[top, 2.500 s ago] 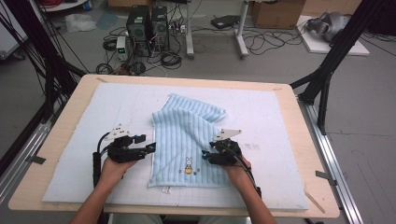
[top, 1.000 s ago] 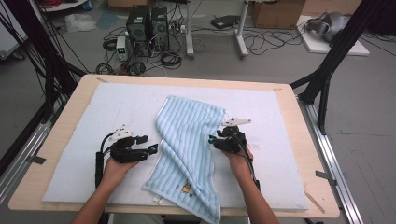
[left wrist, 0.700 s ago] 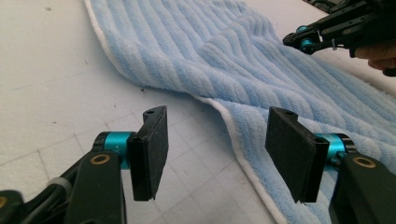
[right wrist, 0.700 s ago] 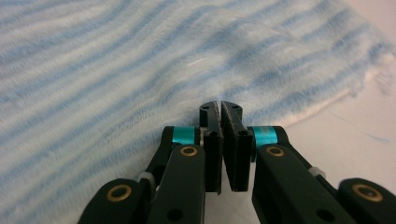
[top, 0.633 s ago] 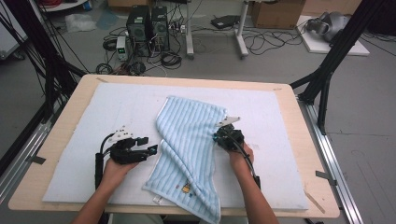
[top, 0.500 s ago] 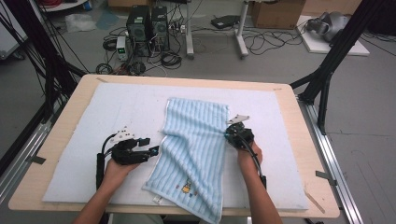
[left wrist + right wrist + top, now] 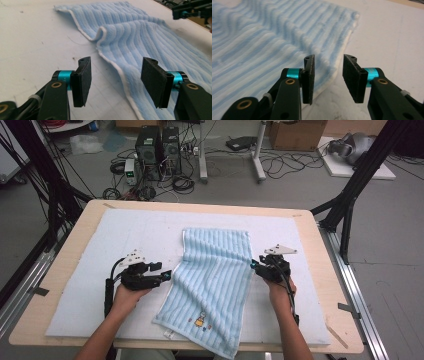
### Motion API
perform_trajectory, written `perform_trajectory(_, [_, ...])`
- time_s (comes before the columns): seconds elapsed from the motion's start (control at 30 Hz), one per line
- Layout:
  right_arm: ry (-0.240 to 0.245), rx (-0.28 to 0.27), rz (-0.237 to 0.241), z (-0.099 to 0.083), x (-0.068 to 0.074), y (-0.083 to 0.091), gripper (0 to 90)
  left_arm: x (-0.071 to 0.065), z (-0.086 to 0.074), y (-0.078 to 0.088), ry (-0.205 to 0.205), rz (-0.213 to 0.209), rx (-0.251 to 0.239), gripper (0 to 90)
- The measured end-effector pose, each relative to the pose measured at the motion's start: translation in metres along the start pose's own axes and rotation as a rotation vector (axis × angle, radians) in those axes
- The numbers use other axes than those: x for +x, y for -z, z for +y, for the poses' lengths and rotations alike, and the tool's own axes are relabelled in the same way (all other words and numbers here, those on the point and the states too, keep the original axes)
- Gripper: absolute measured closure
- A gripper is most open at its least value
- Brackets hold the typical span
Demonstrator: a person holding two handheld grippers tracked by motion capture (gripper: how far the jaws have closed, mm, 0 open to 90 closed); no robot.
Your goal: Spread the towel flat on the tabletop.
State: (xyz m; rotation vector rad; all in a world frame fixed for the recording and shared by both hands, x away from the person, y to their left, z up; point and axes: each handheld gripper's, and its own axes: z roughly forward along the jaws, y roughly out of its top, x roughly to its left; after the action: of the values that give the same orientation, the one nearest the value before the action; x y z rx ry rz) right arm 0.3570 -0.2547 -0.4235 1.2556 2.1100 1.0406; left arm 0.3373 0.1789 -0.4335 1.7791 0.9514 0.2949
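Observation:
A light blue striped towel (image 7: 215, 280) lies spread lengthwise on the pale mat (image 7: 100, 245), with a small embroidered figure (image 7: 200, 321) near its front end. Its front corner hangs over the table edge. My left gripper (image 7: 167, 275) rests at the towel's left edge, open; in the left gripper view (image 7: 116, 75) the towel's white hem (image 7: 120, 72) runs between the jaws untouched. My right gripper (image 7: 254, 266) sits at the towel's right edge. Its jaws have just been opening, and in the right gripper view (image 7: 328, 75) the towel's edge (image 7: 337, 67) lies beyond the gap, not pinched.
The mat covers most of a wooden table (image 7: 330, 285). Black frame posts (image 7: 350, 190) stand at both back corners, with metal rails (image 7: 360, 295) along the sides. Computer towers (image 7: 160, 145) and cables sit on the floor behind. The right gripper (image 7: 192, 10) appears far off in the left gripper view.
The right gripper pulled the towel's right edge outward, spreading the bunched cloth flat, then let go and opened. The left hand has stayed in place.

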Motion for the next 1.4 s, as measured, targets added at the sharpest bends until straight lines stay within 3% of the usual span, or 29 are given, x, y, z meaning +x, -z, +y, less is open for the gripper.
perform_trajectory(0.07, [0.009,-0.003,0.032,-0.004,0.001,0.003,56.5,0.006,0.009,-0.007,0.021,0.009,0.001,41.6])
perform_trajectory(0.13, [0.014,-0.007,0.053,-0.008,0.001,0.006,55.6,0.011,0.021,-0.018,0.003,0.041,0.042,41.3])
perform_trajectory(0.23, [0.018,-0.016,0.069,-0.015,0.000,0.008,55.4,0.020,0.040,-0.036,0.028,0.052,0.037,41.3])
perform_trajectory(0.4, [0.030,-0.029,0.122,-0.016,-0.002,0.010,54.3,0.037,0.066,-0.068,0.035,0.100,0.058,41.2])
perform_trajectory(0.57, [0.045,-0.033,0.137,-0.019,-0.002,0.013,54.1,0.053,0.088,-0.100,0.095,0.109,0.062,41.3])
perform_trajectory(0.77, [0.038,-0.039,0.145,-0.021,-0.006,0.015,53.9,0.059,0.093,-0.136,0.133,0.140,0.125,42.1])
perform_trajectory(0.9, [0.035,-0.048,0.145,-0.021,-0.006,0.018,53.3,0.057,0.086,-0.152,0.116,0.168,0.177,42.3])
perform_trajectory(1.0, [0.031,-0.048,0.148,-0.021,-0.005,0.018,53.1,0.053,0.081,-0.159,0.044,0.200,0.232,53.1])
perform_trajectory(1.07, [0.038,-0.051,0.154,-0.020,-0.004,0.018,53.0,0.052,0.080,-0.159,-0.018,0.238,0.260,74.1])
perform_trajectory(1.1, [0.040,-0.050,0.153,-0.020,-0.003,0.018,53.0,0.053,0.081,-0.158,-0.014,0.234,0.259,85.0])
perform_trajectory(1.13, [0.042,-0.048,0.157,-0.019,-0.001,0.017,53.1,0.054,0.082,-0.156,-0.021,0.245,0.263,86.7])
perform_trajectory(1.2, [0.047,-0.048,0.159,-0.019,0.000,0.016,53.1,0.061,0.082,-0.152,-0.026,0.308,0.270,87.0])
perform_trajectory(1.27, [0.048,-0.048,0.162,-0.019,0.001,0.014,53.3,0.074,0.082,-0.143,0.020,0.356,0.252,86.9])
perform_trajectory(1.33, [0.047,-0.047,0.165,-0.018,0.003,0.010,53.6,0.082,0.081,-0.136,0.030,0.360,0.232,86.1])
perform_trajectory(1.37, [0.044,-0.046,0.166,-0.018,0.003,0.008,53.7,0.083,0.080,-0.133,0.028,0.358,0.219,81.6])
perform_trajectory(1.4, [0.044,-0.045,0.164,-0.016,0.003,0.005,53.7,0.084,0.080,-0.129,0.038,0.368,0.202,70.8])
